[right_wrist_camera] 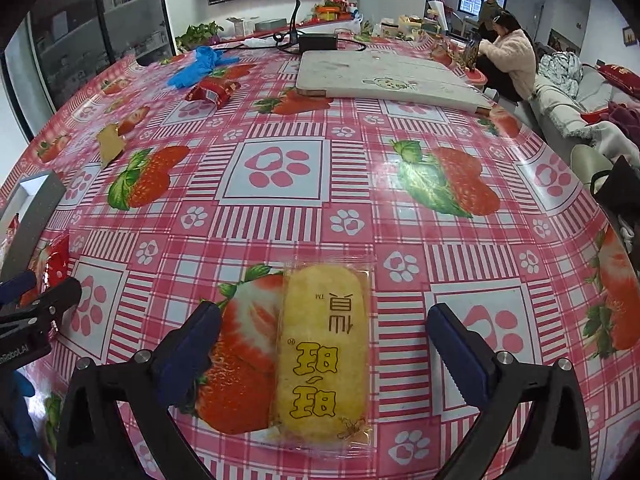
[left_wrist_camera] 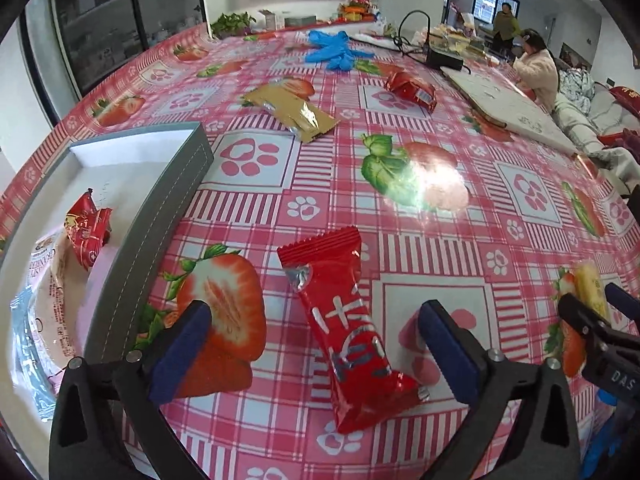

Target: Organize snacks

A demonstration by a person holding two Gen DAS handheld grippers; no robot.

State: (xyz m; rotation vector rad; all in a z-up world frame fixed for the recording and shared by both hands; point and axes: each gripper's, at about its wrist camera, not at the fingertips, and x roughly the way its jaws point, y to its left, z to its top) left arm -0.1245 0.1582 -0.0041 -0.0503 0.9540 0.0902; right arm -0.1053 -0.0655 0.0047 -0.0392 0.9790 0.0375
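My left gripper point(left_wrist_camera: 316, 340) is open, its blue pads on either side of a long red snack packet point(left_wrist_camera: 344, 328) lying on the strawberry tablecloth. A grey box point(left_wrist_camera: 168, 216) at the left holds a small red packet point(left_wrist_camera: 86, 232) and a clear-wrapped cake point(left_wrist_camera: 48, 304). My right gripper point(right_wrist_camera: 324, 344) is open around a yellow cake in clear wrap point(right_wrist_camera: 324, 356), which also shows in the left wrist view point(left_wrist_camera: 590, 288). A gold packet point(left_wrist_camera: 294, 110) and another red packet point(left_wrist_camera: 412, 90) lie farther back.
Blue gloves point(left_wrist_camera: 334, 50) lie at the far side. A white board point(right_wrist_camera: 384, 78), a black power box point(right_wrist_camera: 318, 42) with cables, plants and boxes sit at the table's back. A person point(right_wrist_camera: 508, 56) sits at the far right beside a sofa.
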